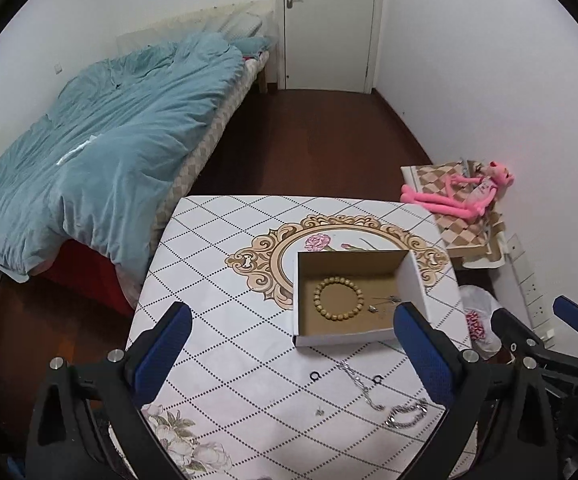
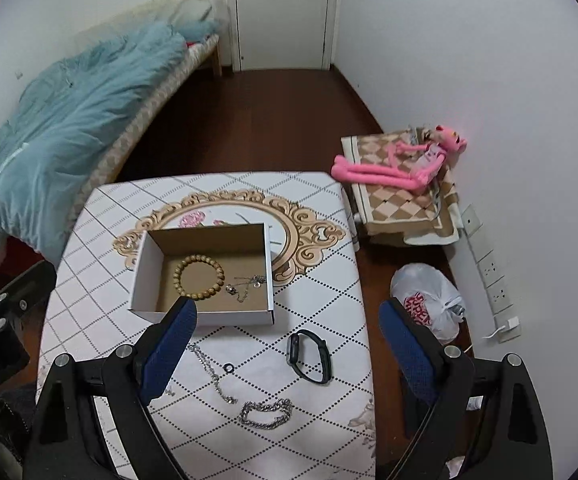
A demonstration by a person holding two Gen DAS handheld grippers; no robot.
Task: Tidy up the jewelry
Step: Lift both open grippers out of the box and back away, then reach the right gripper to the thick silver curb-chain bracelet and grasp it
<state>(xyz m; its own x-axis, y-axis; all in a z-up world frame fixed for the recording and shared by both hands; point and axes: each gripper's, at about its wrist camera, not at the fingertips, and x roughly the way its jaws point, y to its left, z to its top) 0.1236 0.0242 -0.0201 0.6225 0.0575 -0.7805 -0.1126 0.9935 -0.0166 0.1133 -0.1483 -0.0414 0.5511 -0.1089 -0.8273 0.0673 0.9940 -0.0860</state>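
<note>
An open cardboard box (image 1: pixel 341 339) (image 2: pixel 229 318) stands on the patterned table (image 1: pixel 225 264) (image 2: pixel 325 288). Inside lie a wooden bead bracelet (image 1: pixel 316 300) (image 2: pixel 177 277) and a thin necklace (image 1: pixel 385 302) (image 2: pixel 245 284). In front of the box lie a silver chain necklace (image 1: pixel 359 384) (image 2: pixel 211 372), a chunky silver bracelet (image 1: pixel 407 414) (image 2: pixel 267 414), small black rings (image 1: pixel 315 376) (image 2: pixel 229 368) and a black smartwatch (image 2: pixel 309 356). My left gripper (image 1: pixel 292 310) hovers open and empty above the table's near side. My right gripper (image 2: pixel 287 306) is also open and empty, above the loose pieces.
A bed with a blue duvet (image 1: pixel 101 152) runs along the left. A pink plush toy (image 2: pixel 401 160) lies on a checked low stand right of the table. A white plastic bag (image 2: pixel 429 300) and a power strip (image 2: pixel 493 280) sit by the right wall.
</note>
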